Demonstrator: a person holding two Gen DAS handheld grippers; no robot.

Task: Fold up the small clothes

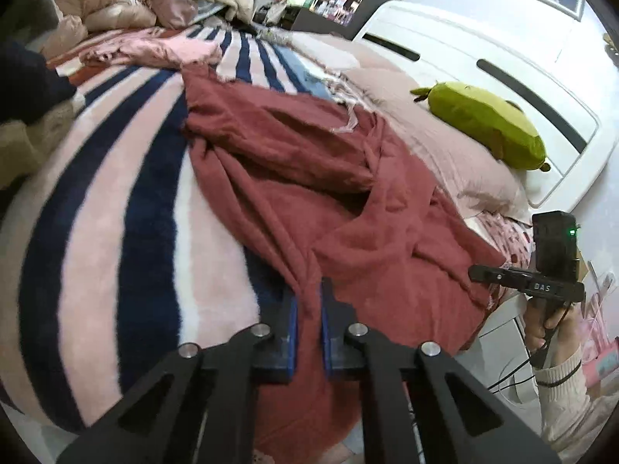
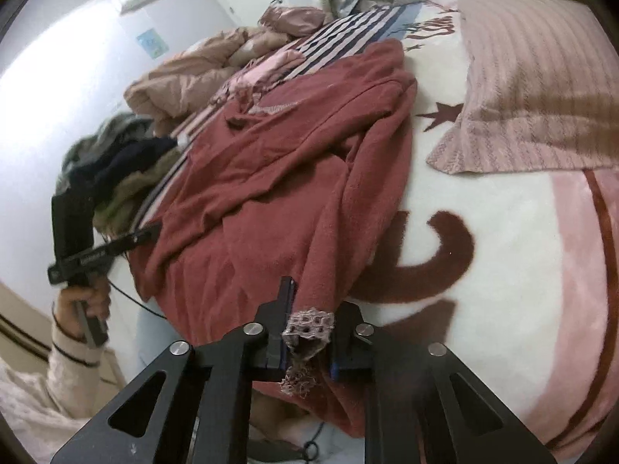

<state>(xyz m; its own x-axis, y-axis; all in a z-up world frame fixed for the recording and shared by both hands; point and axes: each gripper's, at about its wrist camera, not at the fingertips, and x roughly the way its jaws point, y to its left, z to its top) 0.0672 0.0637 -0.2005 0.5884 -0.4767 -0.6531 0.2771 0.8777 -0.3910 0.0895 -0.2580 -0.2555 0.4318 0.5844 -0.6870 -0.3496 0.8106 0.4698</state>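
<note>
We recorded the bed (image 1: 116,201) as the largest item, covered by a plush blanket (image 2: 503,255) with navy, pink and white stripes on one part and brown lettering and stars on a cream ground on another. A white headboard (image 1: 483,77) stood at its far end. Crumpled beige and pink bedding (image 2: 185,77) lay heaped at the opposite end of the bed from the headboard.

The red garment (image 1: 294,178) lay spread and creased across the middle of the blanket, its near edge draped over the side of the bed toward us. A pink striped pillow (image 2: 534,89) rested beside it, near the headboard, with a green plush toy (image 1: 487,123) lying on the pillows. A pile of dark and olive clothes (image 2: 123,170) sat at the bed edge on our left.

The left gripper (image 1: 308,309) had its jaws nearly pressed together, pinching a gathered fold of the red garment at the near edge. The right gripper (image 2: 311,332) had its jaws pinching the garment's lower edge at a pinkish lace trim (image 2: 307,324), which bunched between the blue pads. Each gripper appeared in the other's view, held by a hand in a cream knit sleeve (image 2: 73,363).
</note>
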